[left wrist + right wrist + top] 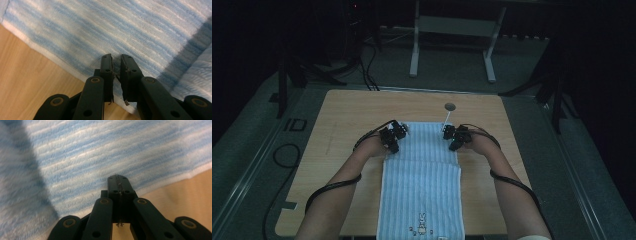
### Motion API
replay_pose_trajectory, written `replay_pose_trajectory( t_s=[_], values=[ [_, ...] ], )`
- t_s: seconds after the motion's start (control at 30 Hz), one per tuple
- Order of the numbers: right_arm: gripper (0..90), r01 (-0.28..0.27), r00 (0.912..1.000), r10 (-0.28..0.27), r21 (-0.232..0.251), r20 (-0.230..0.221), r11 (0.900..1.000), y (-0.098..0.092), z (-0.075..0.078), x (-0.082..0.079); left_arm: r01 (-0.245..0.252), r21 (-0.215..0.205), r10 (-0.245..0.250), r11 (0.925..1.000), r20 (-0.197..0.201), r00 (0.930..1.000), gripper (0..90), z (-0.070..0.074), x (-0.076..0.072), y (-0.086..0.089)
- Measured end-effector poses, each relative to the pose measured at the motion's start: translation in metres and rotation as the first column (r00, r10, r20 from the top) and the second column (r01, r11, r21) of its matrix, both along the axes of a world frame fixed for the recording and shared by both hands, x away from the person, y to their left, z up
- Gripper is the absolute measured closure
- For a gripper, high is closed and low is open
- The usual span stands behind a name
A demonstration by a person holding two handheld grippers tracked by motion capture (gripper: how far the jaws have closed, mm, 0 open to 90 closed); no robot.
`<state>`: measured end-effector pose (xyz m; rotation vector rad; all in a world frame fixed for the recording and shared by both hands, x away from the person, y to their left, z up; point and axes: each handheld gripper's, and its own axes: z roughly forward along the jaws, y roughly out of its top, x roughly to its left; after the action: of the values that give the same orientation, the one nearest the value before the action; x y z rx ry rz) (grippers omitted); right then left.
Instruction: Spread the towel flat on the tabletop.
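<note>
Item: striped towel, pale blue and white, laid lengthwise down the middle of a light wooden table. Its near part is a doubled layer whose fold edge runs across the cloth just below the two grippers; the far part lies single and flat. The near end reaches the table's front edge.

Markings, left to right:
- On the dark floor left of the table, large pale characters that look like "ID"; the reading is not certain.
- On the towel's near end, a small dark embroidered motif, too small to read as writing or figure.
- No brand or label can be read on the grippers.

Left gripper: at the towel's left edge, near the far end, held by the person's left hand, with a black cable looping back along the forearm. In the left gripper view the gripper has its two black jaws drawn nearly together, a narrow slit between them, tips above the striped cloth just inside its white hem. Nothing is clamped between them.

Right gripper: at the towel's right edge, level with the left one. In the right gripper view the gripper has its jaws fully clenched, pad against pad, tips over the cloth near the hem, bare wood beside it. No cloth is pinched.

Other: a round grey cable hole in the tabletop beyond the towel; a grey metal frame on the floor behind the table.
</note>
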<state>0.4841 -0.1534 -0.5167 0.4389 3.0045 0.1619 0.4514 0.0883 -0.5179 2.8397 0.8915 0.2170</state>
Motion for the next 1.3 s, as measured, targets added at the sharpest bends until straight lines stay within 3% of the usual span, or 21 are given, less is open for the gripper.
replay_pose_trajectory(
  t_s=[0.13, 0.23, 0.5, 0.67, 0.77, 0.87, 0.93, 1.0, 1.13, 1.3],
  values=[
    [89.9, 0.024, 0.9997, -0.024, 0.006, -0.007, 1.0, 0.0, 0.0, 0.012, -0.035, -0.041, 0.035, 0.9985, -0.002, 0.9994, 80.6, -0.001, 0.009, 0.004],
    [89.9, 0.037, 0.9992, -0.037, 0.008, -0.012, 0.999, 0.001, 0.0, 0.021, -0.057, -0.046, 0.058, 0.9973, 0.008, 0.9983, 80.5, -0.001, 0.016, 0.007],
    [89.7, 0.075, 0.997, -0.074, -0.009, 0.024, 0.997, 0.007, 0.0, 0.036, -0.044, -0.003, 0.044, 0.999, 0.052, 0.9977, 80.4, -0.001, 0.028, 0.004],
    [84.4, 0.119, 0.9915, -0.119, 0.018, 0.051, 0.993, 0.005, 0.0, 0.04, -0.066, -0.027, 0.068, 0.9974, 0.06, 0.9959, 79.2, -0.001, 0.033, 0.003],
    [81.8, 0.122, 0.9903, -0.124, 0.039, 0.063, 0.992, 0.004, 0.002, 0.037, -0.06, -0.071, 0.065, 0.9957, 0.072, 0.9953, 75.4, 0.007, 0.029, 0.005],
    [79.1, 0.11, 0.992, -0.113, 0.059, 0.055, 0.992, 0.003, 0.006, 0.031, -0.01, -0.122, 0.019, 0.9925, 0.076, 0.9969, 72.7, 0.016, 0.019, 0.007],
    [76.7, 0.104, 0.9931, -0.106, 0.052, 0.05, 0.993, 0.002, 0.009, 0.026, 0.012, -0.128, -0.002, 0.9917, 0.083, 0.9965, 70.5, 0.02, 0.012, 0.007],
    [73.6, 0.094, 0.9954, -0.095, 0.067, 0.014, 0.993, 0.002, 0.013, 0.02, 0.046, -0.118, -0.036, 0.992, 0.087, 0.9955, 70.4, 0.022, 0.004, 0.007],
    [72.4, -0.02, 0.9998, 0.02, 0.11, -0.004, 0.994, 0.002, 0.02, 0.0, 0.083, -0.12, -0.073, 0.9893, 0.081, 0.994, 70.4, 0.022, -0.01, 0.011],
    [68.9, -0.074, 0.9971, 0.075, 0.083, -0.016, 0.994, -0.002, 0.013, -0.019, 0.111, -0.107, -0.104, 0.988, 0.068, 0.9922, 68.9, 0.016, -0.027, 0.018]
  ],
)
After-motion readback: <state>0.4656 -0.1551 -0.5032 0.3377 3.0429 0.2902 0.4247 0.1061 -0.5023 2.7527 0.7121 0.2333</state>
